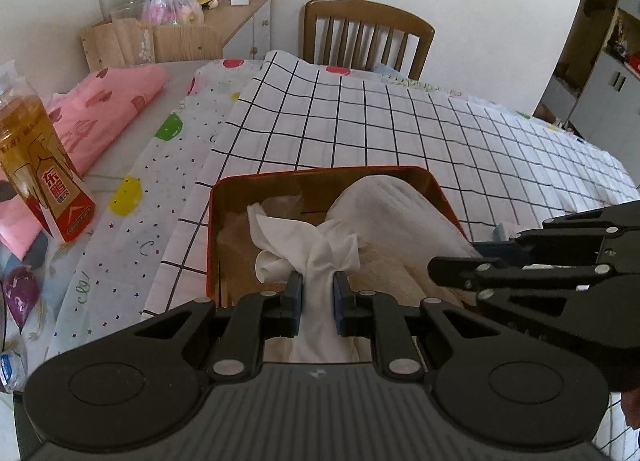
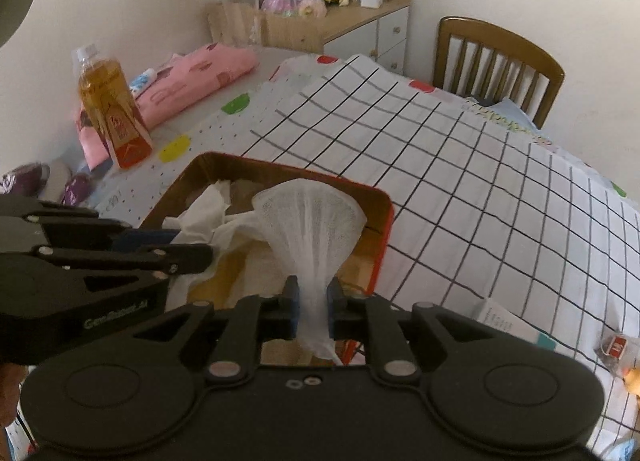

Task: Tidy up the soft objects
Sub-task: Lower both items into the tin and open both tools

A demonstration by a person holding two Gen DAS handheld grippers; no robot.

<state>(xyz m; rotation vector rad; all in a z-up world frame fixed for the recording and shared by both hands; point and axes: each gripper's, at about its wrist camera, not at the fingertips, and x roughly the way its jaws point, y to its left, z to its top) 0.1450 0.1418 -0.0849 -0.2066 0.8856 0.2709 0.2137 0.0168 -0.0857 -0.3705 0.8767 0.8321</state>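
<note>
A smooth white cloth was pinched between the nearly closed fingers of the left gripper, held over the open red tin. A white mesh cloth was clamped the same way by the right gripper, its free end fanned out above the tin's far right part. Both cloths were therefore over or partly inside the tin, which stood on the grid-patterned sheet spread on the tabletop.

The task was judged to be well under way: some soft material was already seen lying on the tin's floor, while the two held pieces had not yet been released or tucked flat. A pink fabric bundle lay well apart at the far left; whether it was meant to be sorted too could not be told.

Room was tight at the tin. The two grippers were close beside each other, and the tin's raised rim stood just under the fingers. Open sheet was left to the right and beyond the tin. A bottle of amber drink stood upright to the left, near the tabletop's edge, and was judged easy to knock over.
</note>
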